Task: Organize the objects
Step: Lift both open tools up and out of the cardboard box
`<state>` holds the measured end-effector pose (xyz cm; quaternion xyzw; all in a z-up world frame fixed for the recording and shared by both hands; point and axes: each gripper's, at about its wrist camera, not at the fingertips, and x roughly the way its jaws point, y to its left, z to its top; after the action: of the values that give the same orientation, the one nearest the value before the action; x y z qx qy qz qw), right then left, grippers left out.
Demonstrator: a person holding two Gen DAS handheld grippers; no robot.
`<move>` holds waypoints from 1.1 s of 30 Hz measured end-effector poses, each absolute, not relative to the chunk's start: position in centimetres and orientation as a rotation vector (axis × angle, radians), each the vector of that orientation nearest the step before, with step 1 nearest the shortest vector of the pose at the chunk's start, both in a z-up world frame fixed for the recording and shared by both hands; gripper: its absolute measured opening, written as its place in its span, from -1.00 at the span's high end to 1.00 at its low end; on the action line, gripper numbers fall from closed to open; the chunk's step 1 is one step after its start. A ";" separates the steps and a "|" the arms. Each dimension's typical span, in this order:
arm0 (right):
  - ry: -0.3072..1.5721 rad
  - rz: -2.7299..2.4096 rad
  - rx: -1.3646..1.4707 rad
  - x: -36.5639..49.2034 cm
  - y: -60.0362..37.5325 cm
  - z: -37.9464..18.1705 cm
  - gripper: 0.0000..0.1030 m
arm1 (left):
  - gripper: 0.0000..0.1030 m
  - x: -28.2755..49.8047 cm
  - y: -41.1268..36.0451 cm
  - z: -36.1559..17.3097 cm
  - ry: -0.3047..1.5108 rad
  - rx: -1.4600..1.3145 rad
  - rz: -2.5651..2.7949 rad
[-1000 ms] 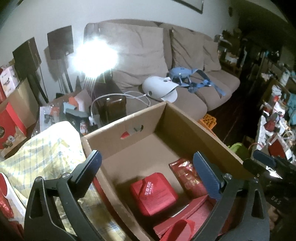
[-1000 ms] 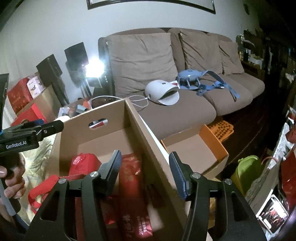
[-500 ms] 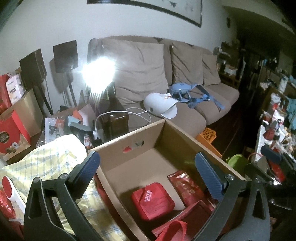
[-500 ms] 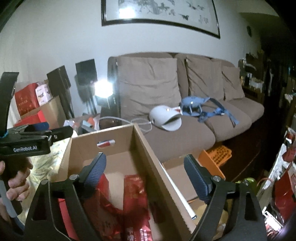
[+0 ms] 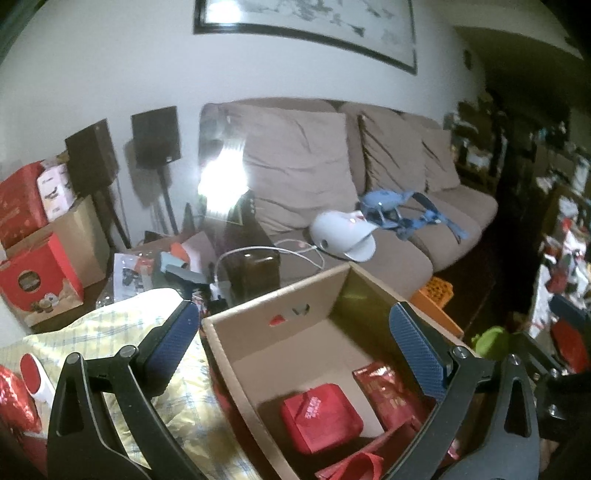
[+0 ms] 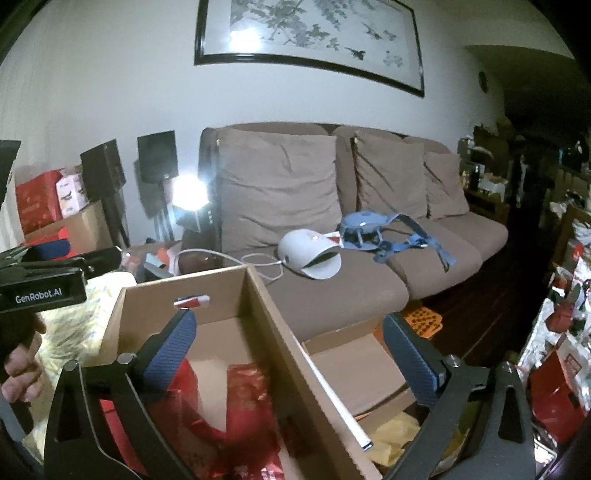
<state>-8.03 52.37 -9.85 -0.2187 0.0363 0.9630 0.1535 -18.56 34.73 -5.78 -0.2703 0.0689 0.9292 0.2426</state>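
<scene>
Your right gripper (image 6: 284,354) just spread its jaws wide, nothing gripped; the box wall (image 6: 295,354) sits between the fingers. Left gripper (image 5: 291,347) is released too. Red packets (image 5: 319,421) lie below in the cardboard box (image 5: 258,314), so that drop looks done.

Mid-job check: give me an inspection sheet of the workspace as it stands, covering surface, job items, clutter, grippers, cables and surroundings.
Surface: yellow checked cloth beside the cardboard box.
Job's things: red pouch and red packet lie inside the box; more red items at its near end.
Clutter: red gift boxes, papers and small items on the side table; orange crate on the floor.
Grippers: left hand-held gripper open, nothing between its fingers; right hand-held gripper open, jaws just widened, straddling the box wall without gripping.
Cables: white cable running onto the sofa.
Surroundings: beige sofa holding a white device and a blue harness; framed picture; two speakers.
</scene>
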 end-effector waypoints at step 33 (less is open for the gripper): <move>-0.098 2.620 -0.417 -7.3 51.3 -9.3 -0.99 | -1.00 -16.8 35.0 -5.0 0.266 -0.595 2.599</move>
<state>-7.26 51.27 -9.33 -0.1525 -0.0358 0.9578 0.2409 -16.76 35.00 -5.05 -0.2162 0.0966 0.9442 0.2291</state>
